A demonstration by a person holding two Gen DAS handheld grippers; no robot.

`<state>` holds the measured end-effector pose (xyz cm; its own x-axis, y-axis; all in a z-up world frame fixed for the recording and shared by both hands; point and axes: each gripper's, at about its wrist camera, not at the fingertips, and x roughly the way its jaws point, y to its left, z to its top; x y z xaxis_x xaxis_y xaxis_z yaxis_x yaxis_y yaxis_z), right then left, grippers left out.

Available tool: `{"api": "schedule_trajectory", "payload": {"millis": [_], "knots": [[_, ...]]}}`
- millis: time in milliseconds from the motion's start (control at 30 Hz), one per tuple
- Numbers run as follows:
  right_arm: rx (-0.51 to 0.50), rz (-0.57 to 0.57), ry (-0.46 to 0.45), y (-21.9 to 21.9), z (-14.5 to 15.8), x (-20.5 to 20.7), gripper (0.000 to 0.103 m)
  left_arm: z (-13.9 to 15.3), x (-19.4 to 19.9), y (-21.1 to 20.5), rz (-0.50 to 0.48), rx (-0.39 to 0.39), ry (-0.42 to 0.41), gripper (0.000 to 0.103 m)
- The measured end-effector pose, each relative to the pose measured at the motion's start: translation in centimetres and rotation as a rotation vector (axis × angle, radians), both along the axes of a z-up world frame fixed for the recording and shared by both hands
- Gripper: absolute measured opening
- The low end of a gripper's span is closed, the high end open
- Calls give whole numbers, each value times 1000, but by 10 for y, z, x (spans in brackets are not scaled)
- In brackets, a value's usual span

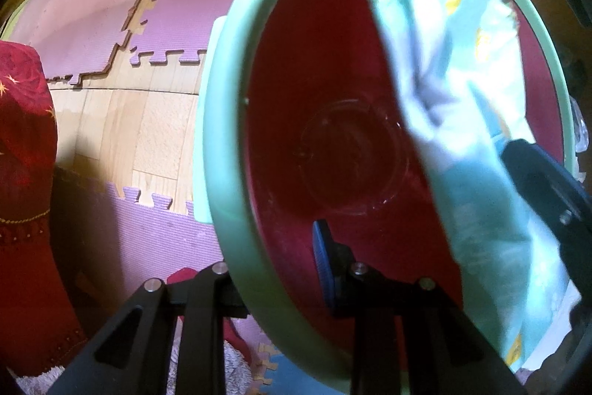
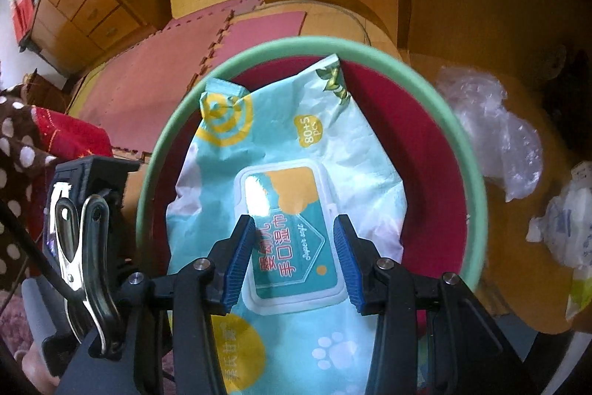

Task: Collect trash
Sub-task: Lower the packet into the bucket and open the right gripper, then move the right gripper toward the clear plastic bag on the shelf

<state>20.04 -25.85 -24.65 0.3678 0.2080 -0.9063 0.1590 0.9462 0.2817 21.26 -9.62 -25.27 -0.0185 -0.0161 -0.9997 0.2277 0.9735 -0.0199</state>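
Observation:
A red bin with a pale green rim [image 1: 222, 150] fills the left wrist view, tilted toward me. My left gripper [image 1: 273, 269] is shut on the bin's rim, one blue pad [image 1: 322, 261] inside the bin, the other finger outside. A light blue wet-wipes pack [image 2: 281, 180] with a white flip lid lies over the bin's mouth [image 2: 477, 173]. It also shows in the left wrist view [image 1: 444, 80]. My right gripper [image 2: 292, 261] is open, its blue pads on either side of the pack's lid, and the pack lies loose between them.
Crumpled clear plastic [image 2: 495, 132] and white wrappers [image 2: 569, 221] lie on the wooden surface to the right of the bin. Pink and purple foam mats [image 1: 111, 6] cover the wood floor. A red cloth [image 1: 22, 173] is at left. Wooden drawers [image 2: 85, 6] stand behind.

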Motion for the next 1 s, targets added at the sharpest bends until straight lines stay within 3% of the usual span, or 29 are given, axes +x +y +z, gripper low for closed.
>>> {"api": "schedule_trajectory", "payload": {"millis": [233, 633, 800, 1000], "knots": [[33, -20, 80, 3, -28, 6, 44, 0, 2, 1, 4, -9, 8, 27], [39, -28, 94, 1, -31, 9, 44, -5, 4, 1, 23, -18, 34, 27], [16, -5, 70, 2, -7, 5, 44, -6, 6, 4, 24, -30, 40, 27], [-16, 26, -27, 4, 43, -3, 44, -5, 5, 2, 5, -26, 28, 28]]}}
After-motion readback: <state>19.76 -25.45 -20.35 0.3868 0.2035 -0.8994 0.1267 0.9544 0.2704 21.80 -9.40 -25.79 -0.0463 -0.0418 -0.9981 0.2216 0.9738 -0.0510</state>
